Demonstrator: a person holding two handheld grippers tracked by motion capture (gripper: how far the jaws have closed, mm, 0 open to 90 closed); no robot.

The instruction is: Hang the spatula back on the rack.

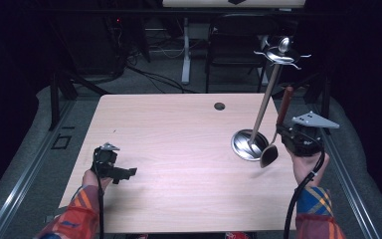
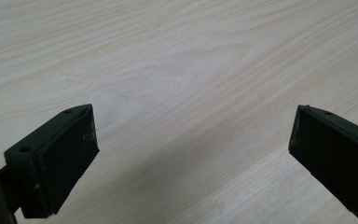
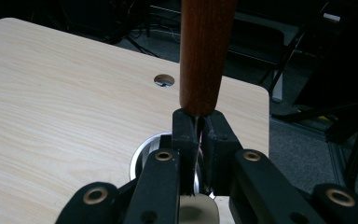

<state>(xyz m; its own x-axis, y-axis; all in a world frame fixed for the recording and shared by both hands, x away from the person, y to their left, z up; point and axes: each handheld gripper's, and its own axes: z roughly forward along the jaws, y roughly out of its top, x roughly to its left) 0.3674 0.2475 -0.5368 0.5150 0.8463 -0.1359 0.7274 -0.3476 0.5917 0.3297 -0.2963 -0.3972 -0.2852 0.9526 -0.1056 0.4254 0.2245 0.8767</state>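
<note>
Spoon (image 1: 274,137) with the wooden handle hangs pinched in the right gripper (image 1: 287,133), its jaws pressed tight on the thin metal neck just below the handle, bowl down beside the stand's round base (image 1: 243,145). Such a narrow grip could let it swivel or slip, and its bowl might knock the stand's pole (image 1: 264,103). Left gripper (image 1: 121,172) rests spread and empty, well apart.

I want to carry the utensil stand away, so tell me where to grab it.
Grip the stand's bare slanting pole midway, coming from the table's open left side. The round base is too wide and flat, the top hooks get in the way, and the right claw holds a spoon alongside.
</note>
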